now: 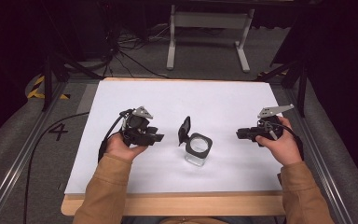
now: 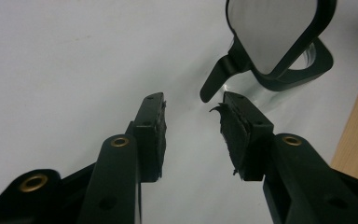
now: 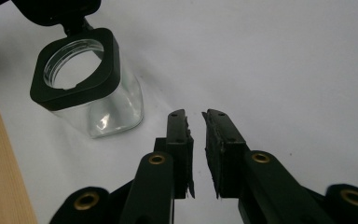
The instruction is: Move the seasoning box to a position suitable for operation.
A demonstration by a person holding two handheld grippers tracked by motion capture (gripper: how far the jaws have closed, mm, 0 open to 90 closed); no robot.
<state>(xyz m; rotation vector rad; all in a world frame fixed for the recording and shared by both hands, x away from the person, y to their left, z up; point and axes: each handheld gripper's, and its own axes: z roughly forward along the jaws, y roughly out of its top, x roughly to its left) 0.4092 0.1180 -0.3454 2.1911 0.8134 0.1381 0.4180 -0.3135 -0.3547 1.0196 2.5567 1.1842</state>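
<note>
Tongs flank the glass jar [image 1: 197, 150] on the white bench [image 1: 121, 172]: left tongs [image 1: 157, 137] parted wide and empty, right tongs [image 1: 238, 134] nearly closed, also empty. Its hinged lid [image 1: 184, 129] stands open. Likely best: 1 steadies the jar, the other tips the lid gently.

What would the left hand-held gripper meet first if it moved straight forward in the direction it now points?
Probably the open hinged lid of the glass jar. The left hand-held gripper points at it, jaws open and empty, with the lid's tab just beyond its fingertips. Depth is uncertain.
</note>
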